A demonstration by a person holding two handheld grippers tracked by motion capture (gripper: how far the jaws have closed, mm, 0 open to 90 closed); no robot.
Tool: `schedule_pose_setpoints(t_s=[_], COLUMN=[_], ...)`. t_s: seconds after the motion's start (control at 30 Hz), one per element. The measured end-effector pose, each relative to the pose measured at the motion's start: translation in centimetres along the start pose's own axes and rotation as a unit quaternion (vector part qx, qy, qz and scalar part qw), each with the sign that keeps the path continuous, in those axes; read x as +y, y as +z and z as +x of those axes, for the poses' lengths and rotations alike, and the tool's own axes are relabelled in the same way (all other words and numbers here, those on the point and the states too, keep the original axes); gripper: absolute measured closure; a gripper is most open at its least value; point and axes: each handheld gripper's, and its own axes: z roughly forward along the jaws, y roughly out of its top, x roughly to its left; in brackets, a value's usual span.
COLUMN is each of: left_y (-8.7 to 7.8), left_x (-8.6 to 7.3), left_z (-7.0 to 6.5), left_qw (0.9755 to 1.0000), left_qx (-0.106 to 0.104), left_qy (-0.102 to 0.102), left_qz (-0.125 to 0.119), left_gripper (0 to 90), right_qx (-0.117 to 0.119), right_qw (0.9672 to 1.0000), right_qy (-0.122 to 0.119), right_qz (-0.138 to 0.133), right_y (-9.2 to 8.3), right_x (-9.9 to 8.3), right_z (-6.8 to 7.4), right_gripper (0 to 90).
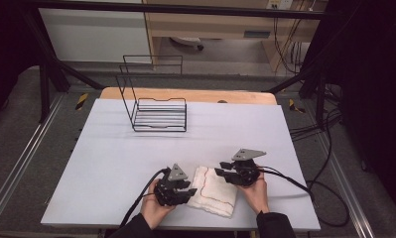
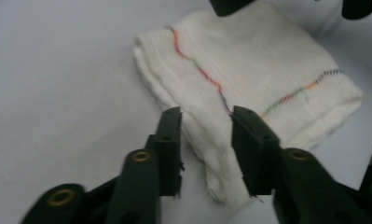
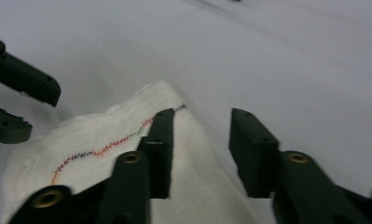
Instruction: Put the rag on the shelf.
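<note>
A dim work cell with black frame bars, grey flooring and trailing cables surrounds a bench covered by a pale sheet, its wooden edge showing at the far side. On the far left part of the bench stands an empty black wire rack, well apart from the work in hand. Near the front edge, between the two hands, lies a folded white cloth with a line of coloured stitching, flat on the sheet, its long axis running roughly from the far left to the near right in the high view. The left claw sits at the cloth's left edge and the right claw at its far right corner, so both are about equally near and face each other across it. In the left gripper view, the left claw's jaws stand spread, astride a folded edge of the cloth without pressing it. In the right gripper view, the right claw's jaws are likewise spread above the cloth's corner, one jaw over the fabric and the other over bare sheet, pinching nothing. Any regrasp would likely start from these two opposite edges.
</note>
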Motion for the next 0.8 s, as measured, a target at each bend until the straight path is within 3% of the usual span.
schedule_pose_setpoints(t_s=[0.03, 0.07, 0.1, 0.17, 0.4, 0.6, 0.73, 0.8], left_y=[-0.1, -0.1, 0.0, 0.5, 3.2, 5.3, 6.1, 6.3], left_x=[0.4, 0.9, 1.3, 2.1, 3.8, 3.9, 3.6, 3.5], left_z=[0.3, 0.6, 0.9, 1.5, 3.1, 4.2, 4.4, 4.3], left_qw=[1.0000, 0.9999, 0.9998, 0.9998, 0.9995, 0.9995, 0.9994, 0.9994], left_qx=[0.005, 0.008, 0.010, 0.016, 0.029, 0.025, 0.014, 0.006], left_qy=[-0.001, -0.001, -0.001, 0.002, 0.010, -0.010, -0.016, -0.022], left_qz=[-0.005, -0.010, -0.015, -0.015, 0.005, 0.015, 0.027, 0.027], left_gripper=[51.4, 45.0, 45.0, 34.6, 24.2, 27.9, 44.9, 47.8], right_qx=[-0.007, -0.012, -0.012, -0.026, -0.043, -0.045, -0.048, -0.049], right_qw=[0.9999, 0.9993, 0.9993, 0.9986, 0.9970, 0.9968, 0.9965, 0.9966], right_qy=[0.005, 0.026, 0.026, 0.039, 0.061, 0.066, 0.068, 0.067], right_qz=[-0.007, -0.023, -0.023, -0.027, -0.020, -0.006, -0.005, -0.006], right_y=[-0.4, -1.3, -1.3, -2.5, -3.9, -4.3, -4.4, -4.4], right_x=[-0.1, -0.5, -0.5, -1.1, -2.4, -3.2, -3.2, -3.2], right_z=[-0.2, -0.6, -0.6, -1.0, -1.9, -2.2, -2.1, -2.1], right_gripper=[47.7, 37.0, 37.0, 25.2, 12.4, 4.7, 3.7, 4.0])
